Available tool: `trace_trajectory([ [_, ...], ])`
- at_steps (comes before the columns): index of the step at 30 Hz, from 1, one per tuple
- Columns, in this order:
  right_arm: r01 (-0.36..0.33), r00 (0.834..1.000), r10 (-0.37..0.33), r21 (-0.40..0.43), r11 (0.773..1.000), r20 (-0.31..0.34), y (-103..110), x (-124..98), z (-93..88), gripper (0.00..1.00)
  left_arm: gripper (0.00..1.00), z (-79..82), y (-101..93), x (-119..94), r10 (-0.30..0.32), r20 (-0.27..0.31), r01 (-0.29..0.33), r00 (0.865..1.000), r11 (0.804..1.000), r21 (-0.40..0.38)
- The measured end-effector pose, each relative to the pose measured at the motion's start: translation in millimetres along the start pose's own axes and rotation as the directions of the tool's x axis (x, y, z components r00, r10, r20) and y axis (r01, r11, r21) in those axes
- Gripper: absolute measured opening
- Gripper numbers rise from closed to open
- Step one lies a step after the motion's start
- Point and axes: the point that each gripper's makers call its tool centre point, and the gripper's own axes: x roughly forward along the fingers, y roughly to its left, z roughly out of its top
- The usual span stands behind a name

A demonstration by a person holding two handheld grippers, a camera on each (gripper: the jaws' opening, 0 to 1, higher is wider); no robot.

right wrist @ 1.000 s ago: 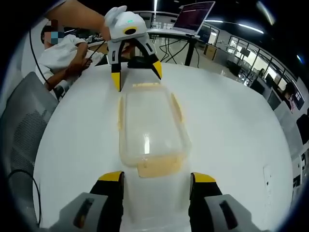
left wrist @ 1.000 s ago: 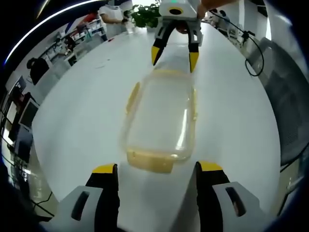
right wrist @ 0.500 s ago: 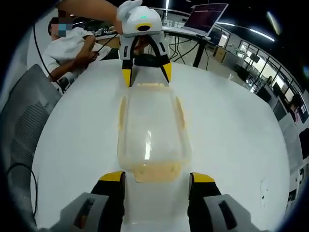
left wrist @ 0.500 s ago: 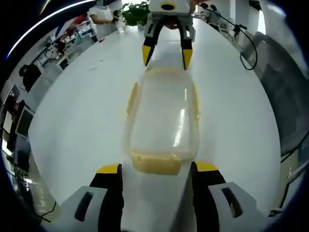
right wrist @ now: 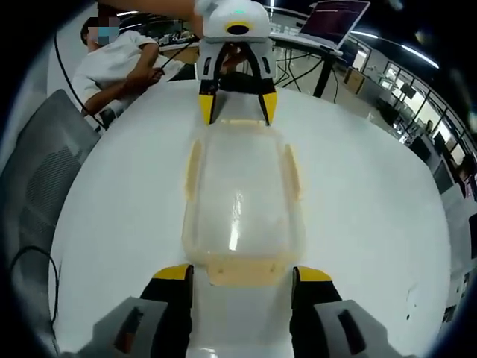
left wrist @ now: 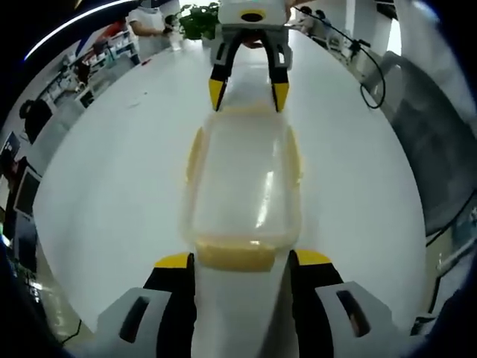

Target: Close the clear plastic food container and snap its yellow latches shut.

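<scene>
A clear plastic container (left wrist: 242, 179) with its lid on lies lengthwise on the white table (left wrist: 104, 171). Its yellow side latches (left wrist: 195, 155) flare outward. My left gripper (left wrist: 242, 261) is open, its jaws flanking the near end latch (left wrist: 235, 255). At the far end, my right gripper (left wrist: 248, 95) is open around the other end latch. In the right gripper view the container (right wrist: 242, 194) runs away from my right gripper (right wrist: 243, 274), whose jaws bracket the end latch (right wrist: 246, 270). The left gripper (right wrist: 237, 112) stands open at the far end.
A grey mesh chair (left wrist: 440, 149) stands beside the table (right wrist: 373, 194), with a cable (left wrist: 376, 74) trailing near it. A person in white (right wrist: 119, 63) sits at the table's far side. A laptop (right wrist: 339, 15) stands on a desk behind. A plant (left wrist: 195, 19) is at the table's end.
Both grippers have closed in on the container's two ends. Each end latch, which lay ahead of the jaws, now sits between them. The container has stayed put.
</scene>
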Motion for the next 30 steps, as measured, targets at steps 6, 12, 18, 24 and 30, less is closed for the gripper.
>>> trace_trajectory([
  [6, -0.025, 1.0, 0.025, 0.011, 1.0, 0.003, 4.9, 0.6, -0.8, 0.47, 0.47, 0.5, -2.3, 1.1, -0.027, -0.003, 0.027, 1.0, 1.0, 0.007],
  [12, -0.04, 0.999, 0.04, 0.021, 0.999, 0.009, 5.5, 0.8, -1.4, 0.46, 0.47, -1.3, -1.1, 1.8, -0.04, -0.007, 0.04, 0.999, 0.999, 0.01],
  [18, -0.05, 0.999, 0.05, 0.003, 0.999, 0.002, 5.6, 1.1, -0.7, 0.44, 0.38, -1.2, 3.5, 3.7, -0.032, -0.012, 0.033, 0.999, 0.999, 0.038],
  [24, -0.054, 0.999, 0.054, -0.011, 0.998, -0.004, 4.0, 0.3, -1.3, 0.38, 0.38, -1.6, 4.0, 4.0, -0.033, -0.015, 0.034, 0.999, 0.999, 0.042],
  [30, -0.057, 0.997, 0.057, -0.006, 0.998, -0.053, 4.1, 1.9, -0.7, 0.37, 0.38, -1.2, 3.9, 3.9, -0.04, -0.017, 0.04, 0.999, 0.999, 0.029],
])
